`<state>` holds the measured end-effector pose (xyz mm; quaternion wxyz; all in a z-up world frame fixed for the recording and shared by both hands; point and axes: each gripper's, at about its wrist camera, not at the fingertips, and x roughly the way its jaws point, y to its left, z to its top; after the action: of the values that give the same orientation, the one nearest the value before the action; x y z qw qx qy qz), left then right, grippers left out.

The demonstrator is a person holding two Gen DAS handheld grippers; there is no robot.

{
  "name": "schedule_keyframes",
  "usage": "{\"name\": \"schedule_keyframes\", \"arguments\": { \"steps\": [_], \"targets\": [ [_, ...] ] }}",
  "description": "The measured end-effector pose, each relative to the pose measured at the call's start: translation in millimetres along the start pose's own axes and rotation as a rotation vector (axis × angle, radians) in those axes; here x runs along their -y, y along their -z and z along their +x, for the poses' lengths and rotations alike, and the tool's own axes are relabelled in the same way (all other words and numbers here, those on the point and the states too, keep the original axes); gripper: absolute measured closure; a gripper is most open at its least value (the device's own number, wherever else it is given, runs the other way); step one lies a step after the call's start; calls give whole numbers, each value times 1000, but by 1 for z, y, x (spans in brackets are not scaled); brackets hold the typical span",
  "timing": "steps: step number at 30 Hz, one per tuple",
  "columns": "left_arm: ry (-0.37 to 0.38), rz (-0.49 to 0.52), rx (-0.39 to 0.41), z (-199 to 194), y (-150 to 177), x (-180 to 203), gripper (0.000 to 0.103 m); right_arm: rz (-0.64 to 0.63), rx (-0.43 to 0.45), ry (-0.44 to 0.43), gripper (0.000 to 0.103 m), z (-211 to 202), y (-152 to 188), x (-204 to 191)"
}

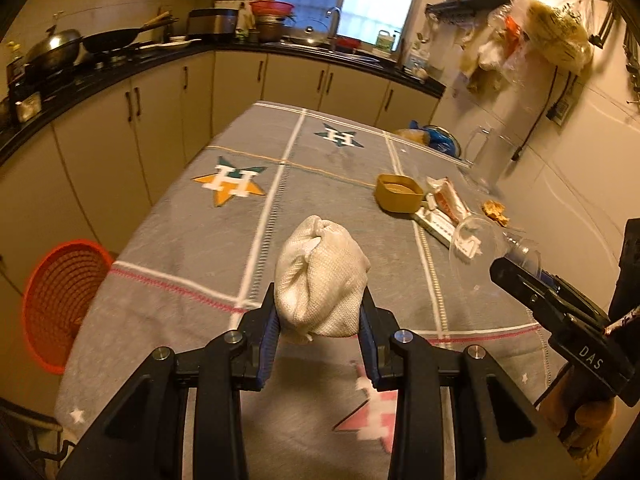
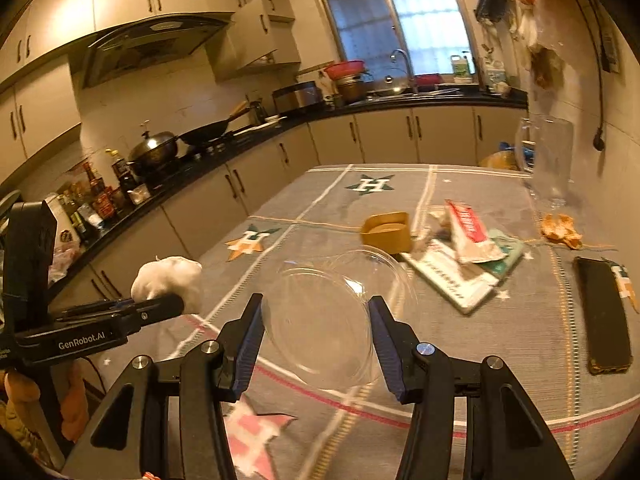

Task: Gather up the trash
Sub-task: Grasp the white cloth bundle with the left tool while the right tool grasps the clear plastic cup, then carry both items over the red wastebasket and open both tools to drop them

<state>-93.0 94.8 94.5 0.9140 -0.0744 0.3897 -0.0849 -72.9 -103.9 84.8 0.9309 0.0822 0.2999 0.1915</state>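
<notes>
Two pieces of trash are already lifted off the worktop (image 1: pixel 168 248): the left tongs (image 1: pixel 320 328) clamp a crumpled white cloth wad (image 1: pixel 322 276); the right tongs (image 2: pixel 316 332) pinch a clear plastic cup (image 2: pixel 320 320), seemingly empty. Next, I judge, both go to the orange basket (image 1: pixel 60 304) beside the worktop's left edge, its contents unclear; wrappers (image 2: pixel 468 248) and a brown tub (image 2: pixel 388 232) remain near the right edge.

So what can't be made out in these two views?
- Orange basket: left wrist view, inside blurred; far side hidden by the table.
- White wad: what it is stays unclear; bottom hidden by the left gripper.
- Printed packets: text too small.
- Clear plastic cup in the right gripper: base blurred.
</notes>
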Motion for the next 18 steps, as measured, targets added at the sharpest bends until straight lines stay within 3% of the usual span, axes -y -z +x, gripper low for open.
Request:
{"name": "schedule_keyframes", "arguments": {
  "steps": [18],
  "targets": [
    [-204, -154, 56, -40, 16, -114, 69, -22, -79, -139, 47, 52, -8, -52]
  ]
}}
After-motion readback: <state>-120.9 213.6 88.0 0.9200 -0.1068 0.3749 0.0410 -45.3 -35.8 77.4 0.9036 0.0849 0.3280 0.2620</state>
